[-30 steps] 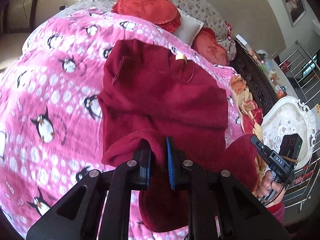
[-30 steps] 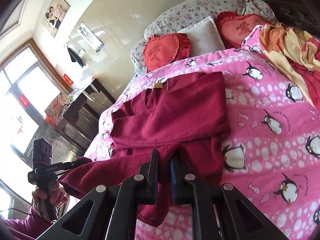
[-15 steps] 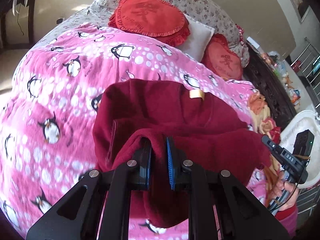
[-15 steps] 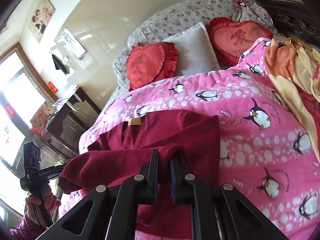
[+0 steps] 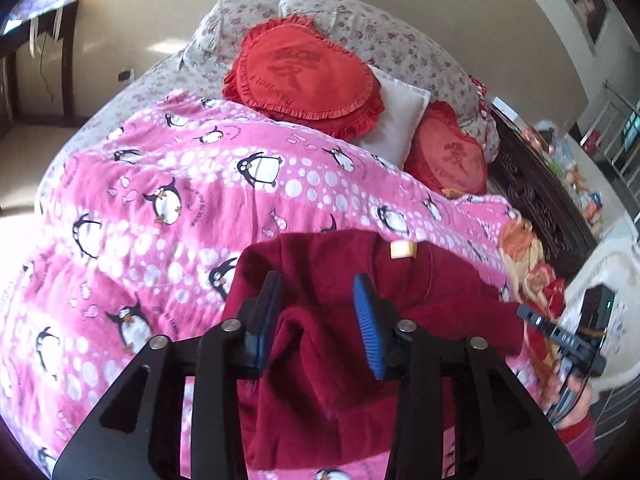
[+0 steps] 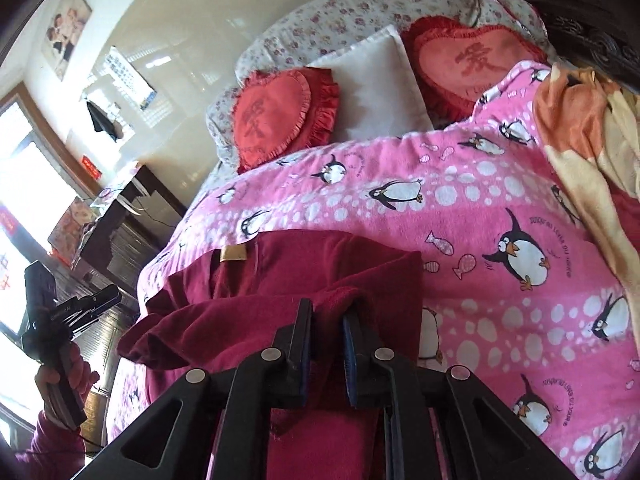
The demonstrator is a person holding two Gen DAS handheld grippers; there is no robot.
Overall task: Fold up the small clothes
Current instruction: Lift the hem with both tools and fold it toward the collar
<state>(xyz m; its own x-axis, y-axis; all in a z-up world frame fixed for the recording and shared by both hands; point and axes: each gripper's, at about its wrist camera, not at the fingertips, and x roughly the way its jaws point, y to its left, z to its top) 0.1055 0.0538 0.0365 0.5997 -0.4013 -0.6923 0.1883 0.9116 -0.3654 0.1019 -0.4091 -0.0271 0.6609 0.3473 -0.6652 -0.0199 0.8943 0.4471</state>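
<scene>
Left wrist view: low in the frame the left gripper (image 5: 318,312) stands spread over a ridge of the dark red garment (image 5: 440,296), apparently not gripping it. In the right wrist view the right gripper (image 6: 327,328) pinches the garment's fold, low centre, on the pink penguin blanket (image 6: 500,208); heart cushions (image 6: 280,116) lie beyond, toward the top.

Setting: a home bedroom. Indicators: a bed (image 5: 120,112) covered by a pink penguin-print blanket (image 5: 168,216), heart-shaped red cushions (image 5: 304,76) against floral pillows (image 6: 360,12), a framed portrait (image 6: 66,36) on the wall, and a window (image 6: 16,152).
</scene>
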